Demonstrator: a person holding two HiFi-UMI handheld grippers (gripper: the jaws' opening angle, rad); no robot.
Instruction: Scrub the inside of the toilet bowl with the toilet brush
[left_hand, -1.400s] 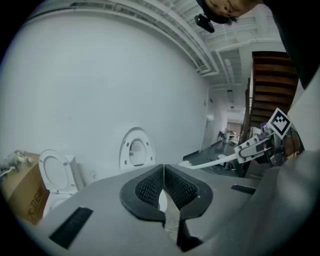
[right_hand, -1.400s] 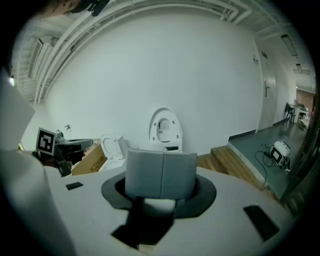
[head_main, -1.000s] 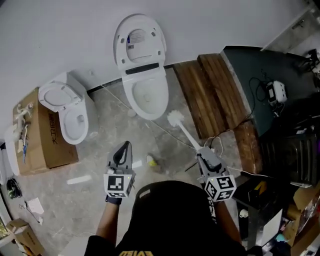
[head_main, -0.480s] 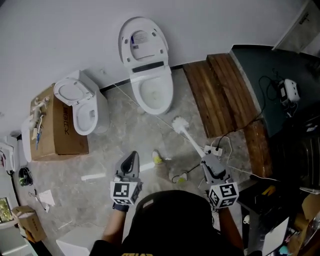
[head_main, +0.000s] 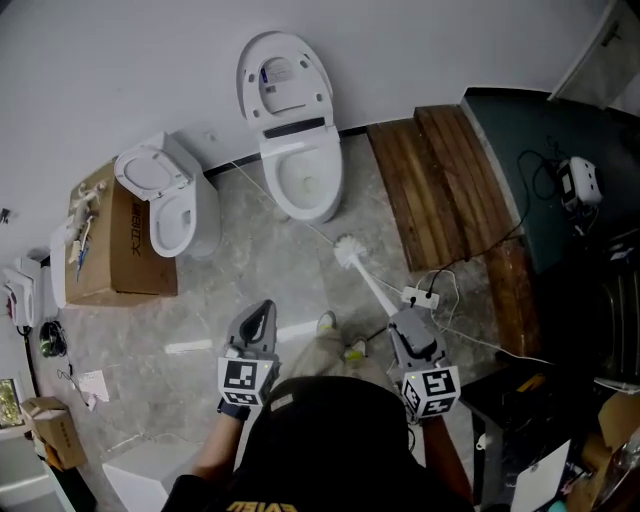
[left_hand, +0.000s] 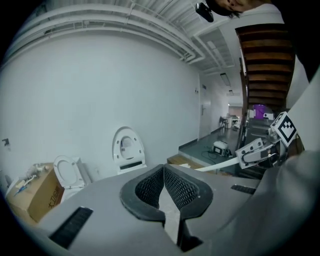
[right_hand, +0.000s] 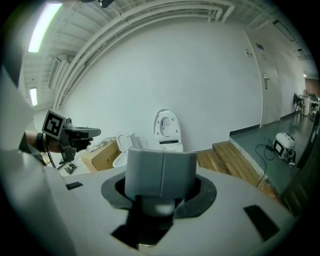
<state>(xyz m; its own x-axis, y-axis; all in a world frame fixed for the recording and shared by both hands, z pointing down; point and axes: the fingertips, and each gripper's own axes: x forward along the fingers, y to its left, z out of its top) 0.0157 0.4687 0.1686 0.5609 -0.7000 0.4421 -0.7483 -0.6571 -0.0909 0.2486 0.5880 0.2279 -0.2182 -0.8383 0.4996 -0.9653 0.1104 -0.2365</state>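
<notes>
Fingers of my right gripper (head_main: 400, 318) are shut tight on the handle end of the toilet brush (head_main: 368, 278). The white stick points away from me, toward the toilet. The fluffy brush head hangs over the floor (head_main: 250, 270), in front of the toilet bowl (head_main: 305, 185) and a bit to its right. It is not touching the bowl.

What has changed is mostly me. A second ago my shoes were hidden, and now my shoes (head_main: 326, 322) show under me, so I think I am walking. The whole room has slid a little in my head view too. But the brush head has not come any closer to the bowl. If anything, the gap looks a tiny bit bigger now. So no scrubbing has started yet. The lid (head_main: 285, 75) is up and the bowl is open, so it is ready. I think I need to step in and tip the brush head down into it.

My left gripper (head_main: 262, 312) is out in front of me on the left. Its fingers are closed with the tips touching, and they hold nothing.

Further left stands a smaller toilet (head_main: 175, 215), right beside a cardboard box (head_main: 105, 250). A wooden step (head_main: 440, 190) lies to the right of the bowl.
</notes>
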